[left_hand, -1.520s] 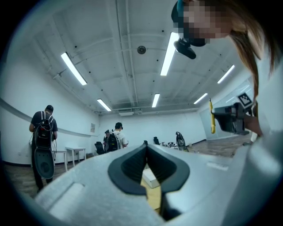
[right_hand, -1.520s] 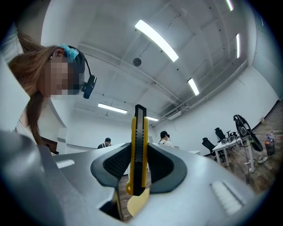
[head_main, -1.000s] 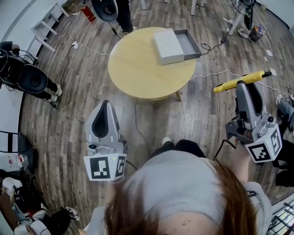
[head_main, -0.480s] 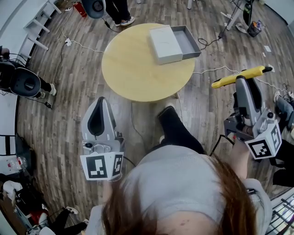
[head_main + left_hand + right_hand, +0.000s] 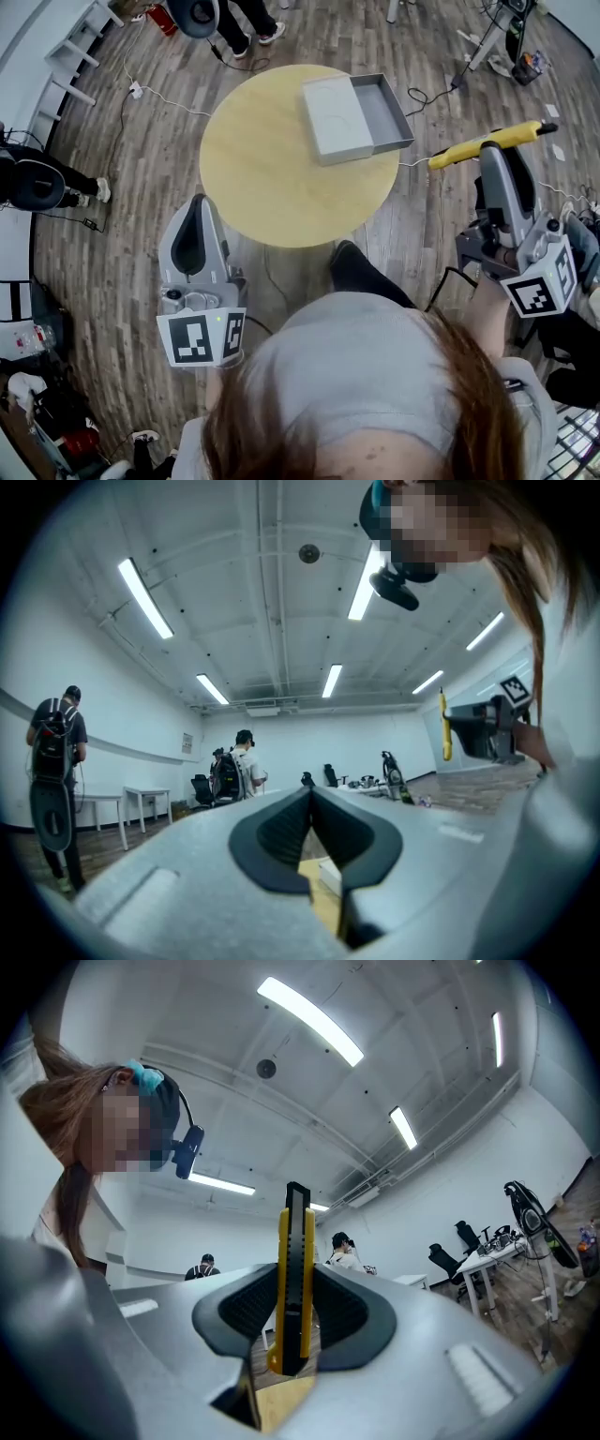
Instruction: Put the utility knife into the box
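Right gripper (image 5: 497,155) pinching the yellow utility knife (image 5: 459,153) crosswise between its jaws.
Knife is held in the air off the round wooden table's (image 5: 262,159) right edge, outside the open grey box (image 5: 398,112) on the table's far right part. Left gripper (image 5: 197,202) has its jaws pressed together on nothing.

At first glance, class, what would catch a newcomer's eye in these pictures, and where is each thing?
The yellow-and-black utility knife, clamped crosswise in the right gripper at the head view's right, over the wood floor. Next, the round pale wooden table ahead, bearing an open grey-and-white box on its far right part.
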